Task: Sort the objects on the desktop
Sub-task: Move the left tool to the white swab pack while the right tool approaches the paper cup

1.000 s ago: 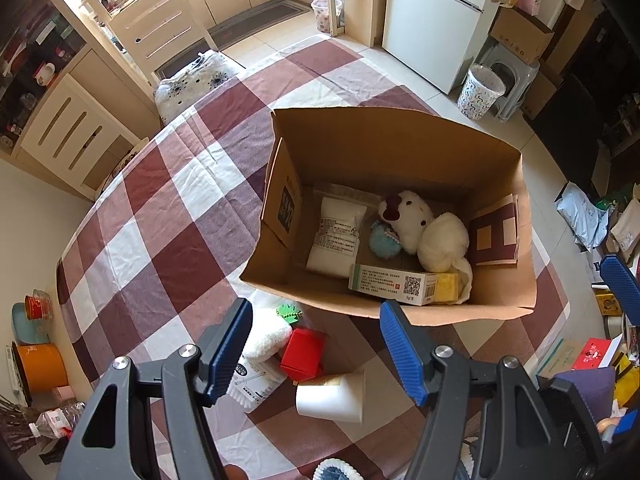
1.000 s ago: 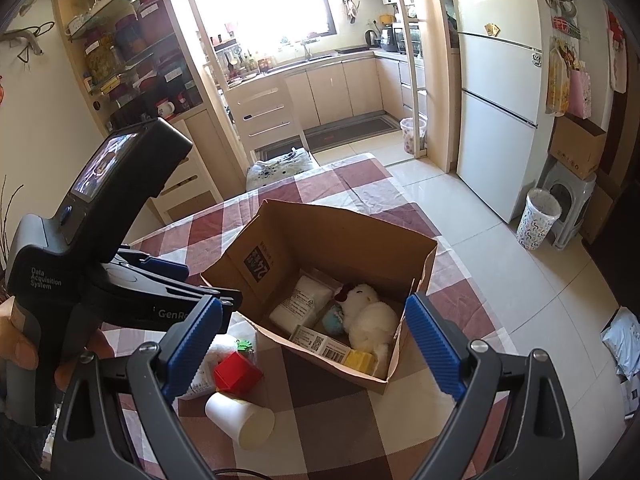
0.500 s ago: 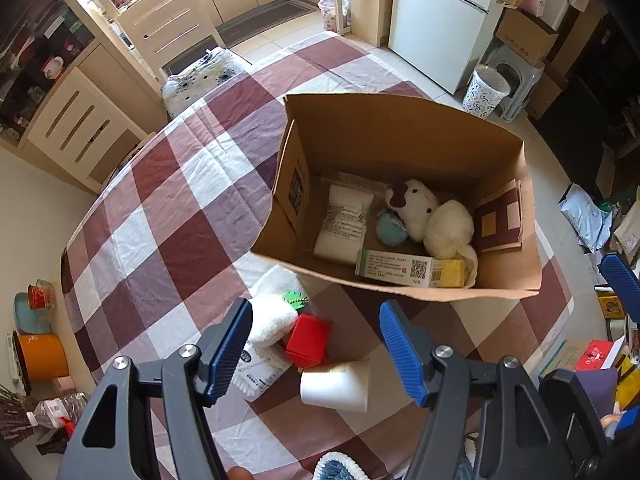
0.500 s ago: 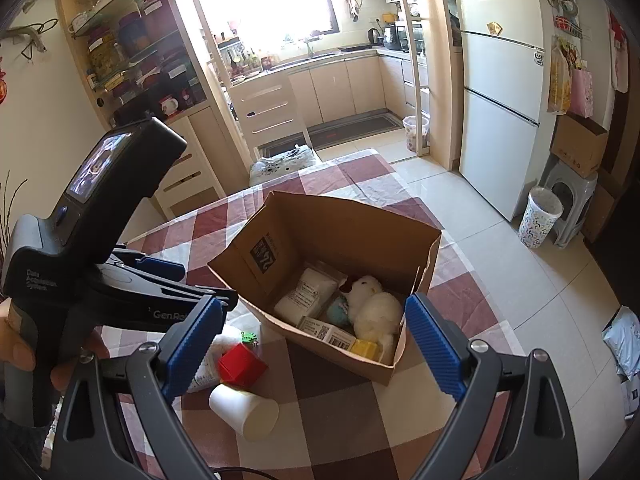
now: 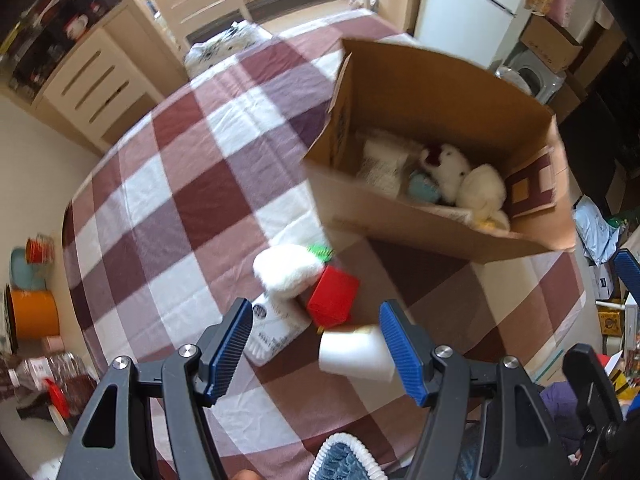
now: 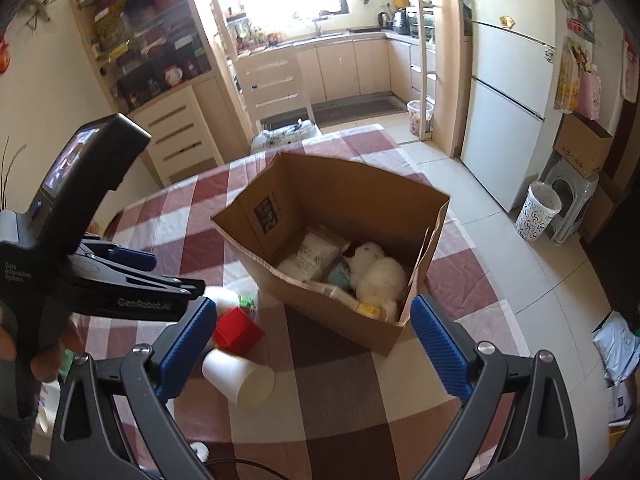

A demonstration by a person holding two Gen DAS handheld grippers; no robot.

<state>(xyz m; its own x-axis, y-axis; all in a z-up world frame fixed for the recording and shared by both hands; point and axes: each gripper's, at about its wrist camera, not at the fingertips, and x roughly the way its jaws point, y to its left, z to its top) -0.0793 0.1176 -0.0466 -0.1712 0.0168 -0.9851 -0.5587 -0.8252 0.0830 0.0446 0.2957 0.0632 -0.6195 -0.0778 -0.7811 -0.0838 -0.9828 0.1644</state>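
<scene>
Checked tablecloth (image 5: 192,208) under a cardboard box (image 5: 420,232) of toys.
Only the right view shows a hand (image 6: 48,344) holding the left gripper (image 5: 316,350); the paper cup (image 5: 354,354) lies between its spread fingers, and the right gripper (image 6: 310,344) is spread too.

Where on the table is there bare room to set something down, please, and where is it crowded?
The checked cloth left of the box is bare out to the table's edge. In the right wrist view, the near cloth in front of the box, right of the cup, is also free. It is crowded by the box's near-left corner: cup, red block, white plush and packet cluster together.
</scene>
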